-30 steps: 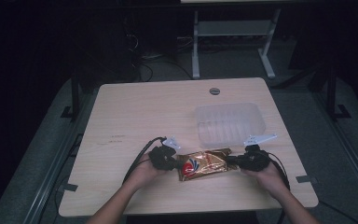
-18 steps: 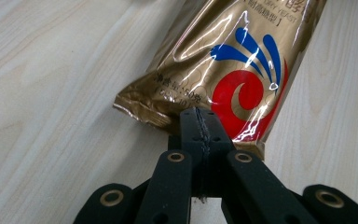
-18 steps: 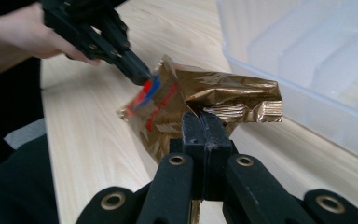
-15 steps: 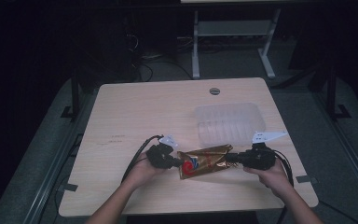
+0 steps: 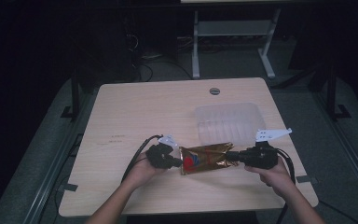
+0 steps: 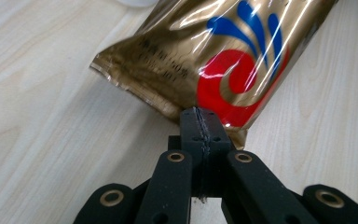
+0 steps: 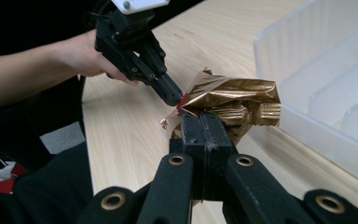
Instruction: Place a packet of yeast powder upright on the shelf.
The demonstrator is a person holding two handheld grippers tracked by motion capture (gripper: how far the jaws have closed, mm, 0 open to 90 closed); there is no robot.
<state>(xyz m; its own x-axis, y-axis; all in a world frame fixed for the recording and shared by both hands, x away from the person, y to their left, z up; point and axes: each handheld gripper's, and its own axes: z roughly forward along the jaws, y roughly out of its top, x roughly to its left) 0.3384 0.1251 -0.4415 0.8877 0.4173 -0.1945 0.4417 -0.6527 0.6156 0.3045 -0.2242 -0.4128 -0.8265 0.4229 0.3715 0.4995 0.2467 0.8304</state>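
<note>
A shiny gold foil snack pouch with a red and blue swirl printed on it (image 5: 205, 158) is stretched between the two claws above the light wooden bench (image 5: 135, 112), close to the bench's near edge and a little toward its right side. The left claw (image 5: 179, 163) has its black jaws pressed together on the pouch's sealed end beside the red swirl; in the left gripper view the pouch (image 6: 214, 60) fans out away from the left claw (image 6: 200, 123), whose jaws meet with only the foil edge between them. The right claw (image 5: 230, 156) pinches the opposite end. In the right gripper view the right claw (image 7: 200, 128) clamps crumpled gold foil (image 7: 233, 105), and the left claw (image 7: 175, 98) comes in from the far side, its tip on the same pouch, with the person's left hand (image 7: 91, 58) behind it.

A clear ribbed plastic tray (image 5: 228, 122) sits on the bench just beyond the pouch, toward the right edge; in the right gripper view the tray's wall (image 7: 307, 70) stands just beside the foil. The person's right hand (image 5: 272, 175) grips its tool near the right edge of the bench, and the left hand (image 5: 144, 170) holds the other nearer the middle of the near edge. A small round grommet hole (image 5: 214, 90) lies near the far edge.
</note>
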